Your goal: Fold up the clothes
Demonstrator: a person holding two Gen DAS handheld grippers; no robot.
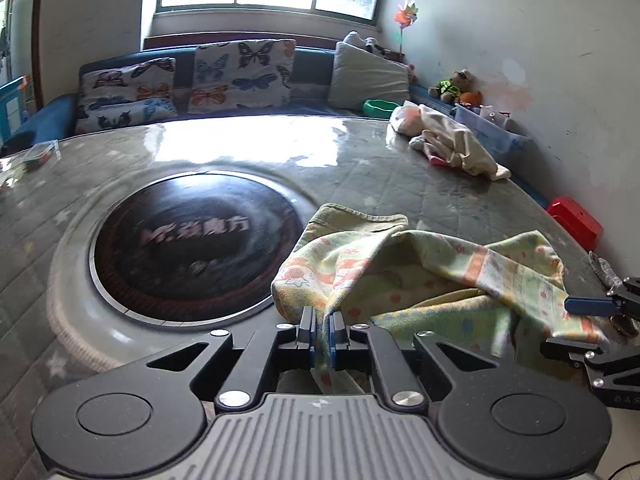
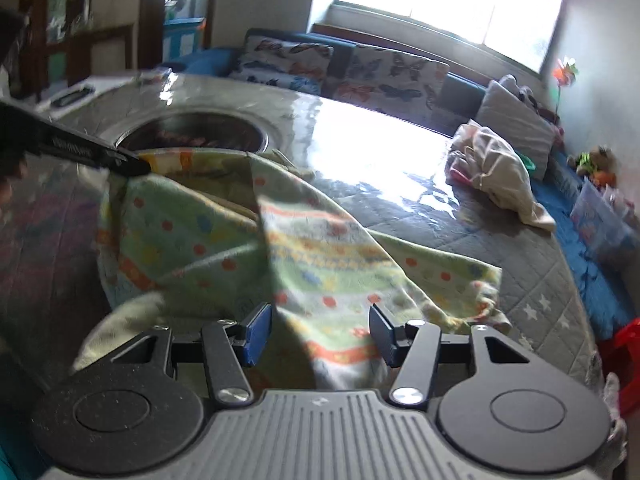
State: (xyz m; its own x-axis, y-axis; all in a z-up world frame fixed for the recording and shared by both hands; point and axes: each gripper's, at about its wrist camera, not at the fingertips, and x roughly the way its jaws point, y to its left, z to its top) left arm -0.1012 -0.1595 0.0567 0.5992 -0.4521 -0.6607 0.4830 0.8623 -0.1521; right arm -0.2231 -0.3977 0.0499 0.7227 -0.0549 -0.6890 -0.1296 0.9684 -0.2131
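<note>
A light green patterned cloth (image 1: 404,276) with orange and yellow bands lies crumpled on the grey quilted table (image 1: 360,172). My left gripper (image 1: 323,320) is shut on the cloth's near edge, which is pinched between the blue pads. My right gripper (image 2: 320,330) is open, its jaws wide apart over the cloth (image 2: 304,248). It also shows in the left wrist view (image 1: 576,324) at the cloth's right end. The left gripper's finger (image 2: 92,152) shows in the right wrist view, holding the cloth's far corner.
A round dark inset (image 1: 192,244) sits in the table's middle. A pile of cream clothes (image 1: 448,140) lies at the far right. A sofa with butterfly cushions (image 1: 240,76) stands behind. A red stool (image 1: 576,220) and blue bin (image 1: 492,128) stand by the wall.
</note>
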